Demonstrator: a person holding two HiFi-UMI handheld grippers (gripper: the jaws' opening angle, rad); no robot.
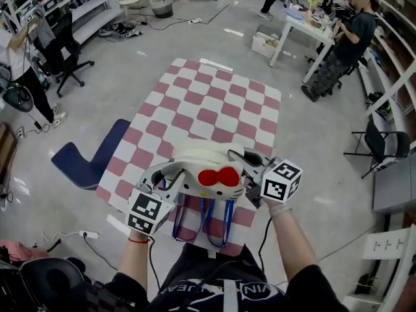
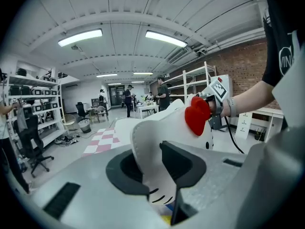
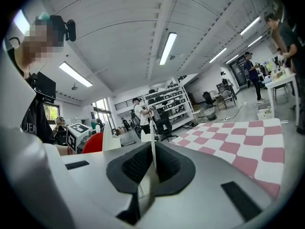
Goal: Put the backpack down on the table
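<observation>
I see left gripper point(image 2: 153, 173) – clamped on white backpack point(image 1: 207, 166) | right gripper point(image 3: 151, 171) – pinched on its thin edge | backpack held at near end of counter point(image 1: 214, 103)

Checkered table point(image 1: 214, 103), pink and white squares, stretches away straight ahead of both pairs of jaws; its near end lies below them; in the right gripper view the squares run off to the right of the jaws. Grey floor point(image 1: 325, 142) all round; a navy blue piece point(image 1: 91, 158) lies on it out to the left of the left jaws, against the table's side; a white power strip point(image 1: 89, 234) with its cable lies behind and left of them; a black folding chair point(image 1: 383, 145) stands well off right.
</observation>
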